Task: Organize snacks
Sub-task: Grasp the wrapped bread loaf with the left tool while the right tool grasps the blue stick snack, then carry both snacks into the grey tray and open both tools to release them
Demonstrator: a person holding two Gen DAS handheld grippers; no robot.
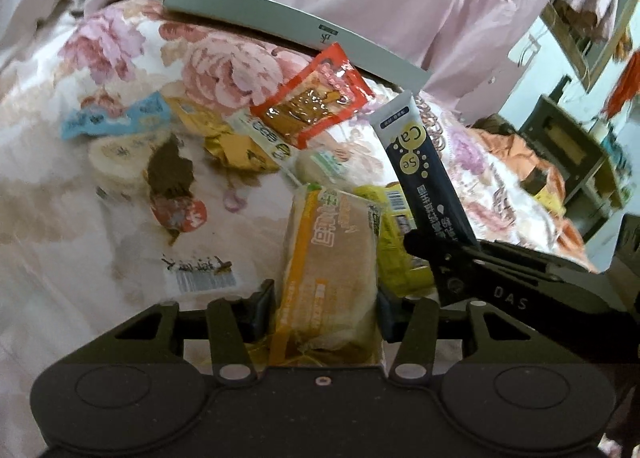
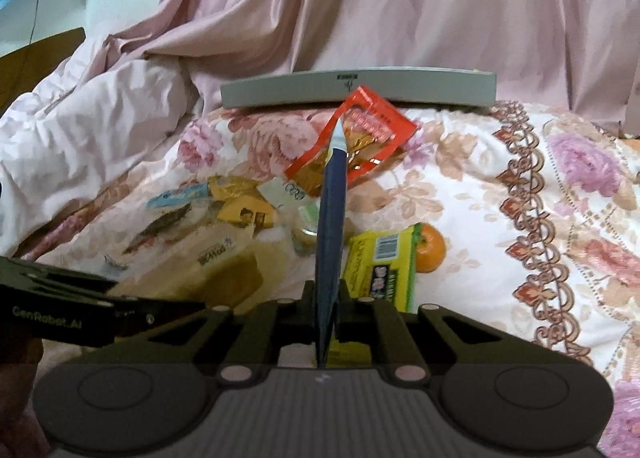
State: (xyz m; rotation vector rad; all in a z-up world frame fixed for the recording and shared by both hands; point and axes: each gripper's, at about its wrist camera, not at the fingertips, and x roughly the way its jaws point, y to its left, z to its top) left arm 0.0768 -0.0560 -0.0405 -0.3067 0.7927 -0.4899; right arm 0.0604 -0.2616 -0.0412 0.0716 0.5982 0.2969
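A bed fills the scene, spread with a floral quilt [image 2: 480, 194] in pink and mauve blooms with an orange-brown lace-pattern band, and behind it a pale pink curtain [image 2: 400, 10] hangs in heavy folds. Off to the right of the left gripper's view there's a glimpse of the room: a light wall and a dark cabinet [image 1: 568, 146], blurred. At the far edge of the quilt, straight ahead of both tools, lies a long flat grey box [image 2: 360, 88]. Now the action: the left gripper [image 1: 326, 306] is pinched on a bread packet [image 1: 328, 262] in orange-and-clear wrap, pads pressing both sides, the packet standing straight out ahead of it. The right gripper [image 2: 328, 310] is squeezed tight on a dark navy tube [image 2: 331, 218], seen edge-on, its pale crimped end pointing away toward the grey box; from the left tool's view that tube [image 1: 424, 174] rises just to the right of the bread. Just beyond the tube's tip sits a red snack pouch [image 2: 360, 138], touching the box. Right of the right gripper, close in, a yellow-green packet [image 2: 380, 266] lies beside an orange fruit [image 2: 432, 248]. Ahead and left, small snacks scatter loosely: a blue wrapper [image 1: 116, 118], a yellow wrapper [image 1: 224, 142], and a round pale cake [image 1: 116, 162], all blurry.
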